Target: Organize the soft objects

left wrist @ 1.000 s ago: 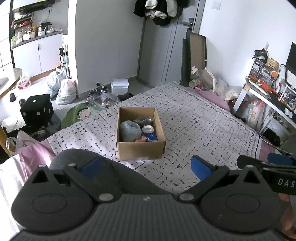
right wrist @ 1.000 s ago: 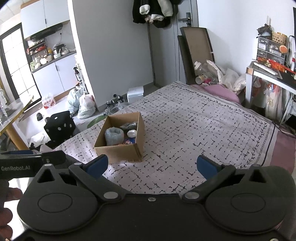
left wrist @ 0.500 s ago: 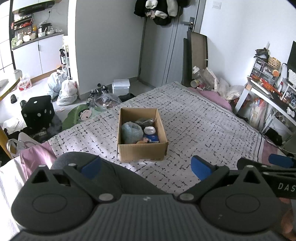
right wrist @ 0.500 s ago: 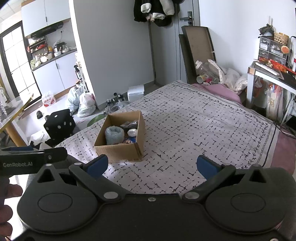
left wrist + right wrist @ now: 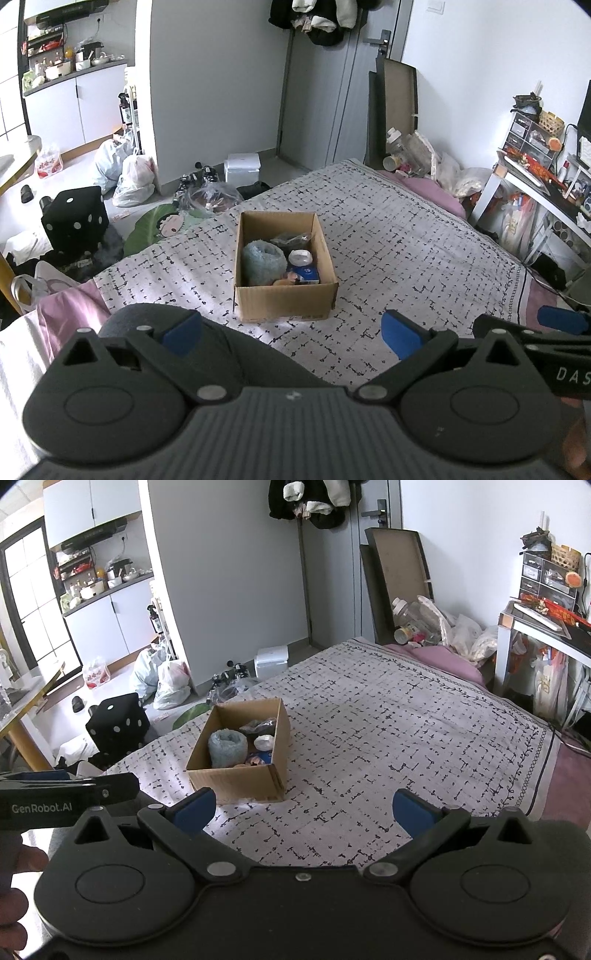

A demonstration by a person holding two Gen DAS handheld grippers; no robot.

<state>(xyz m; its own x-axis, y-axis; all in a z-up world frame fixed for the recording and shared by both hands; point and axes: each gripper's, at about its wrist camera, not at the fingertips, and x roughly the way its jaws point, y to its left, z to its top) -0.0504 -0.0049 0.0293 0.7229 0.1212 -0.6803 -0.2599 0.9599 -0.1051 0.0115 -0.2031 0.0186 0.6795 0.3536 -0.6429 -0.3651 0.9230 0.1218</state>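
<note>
An open cardboard box point(image 5: 284, 299) point(image 5: 236, 779) stands on the patterned bedspread point(image 5: 406, 251) point(image 5: 388, 731). Inside lie a rolled blue-grey towel point(image 5: 263, 262) point(image 5: 227, 747), a dark crumpled bag point(image 5: 291, 240), a small white object point(image 5: 300, 256) point(image 5: 264, 741) and a blue packet point(image 5: 306, 274). My left gripper point(image 5: 291, 334) is open and empty, held above the near edge of the bed in front of the box. My right gripper point(image 5: 303, 808) is open and empty, to the right of the left one, which shows in the right wrist view point(image 5: 66, 794).
A black dotted cube point(image 5: 75, 218) and plastic bags point(image 5: 129, 173) sit on the floor to the left. A pink pillow point(image 5: 428, 188) and clutter lie at the bed's far end. A white desk point(image 5: 535, 184) stands on the right. Folded cardboard point(image 5: 399, 107) leans on the wall.
Both grippers have drawn back and risen slightly, so the box looks a little farther away. Both stay open and empty.
</note>
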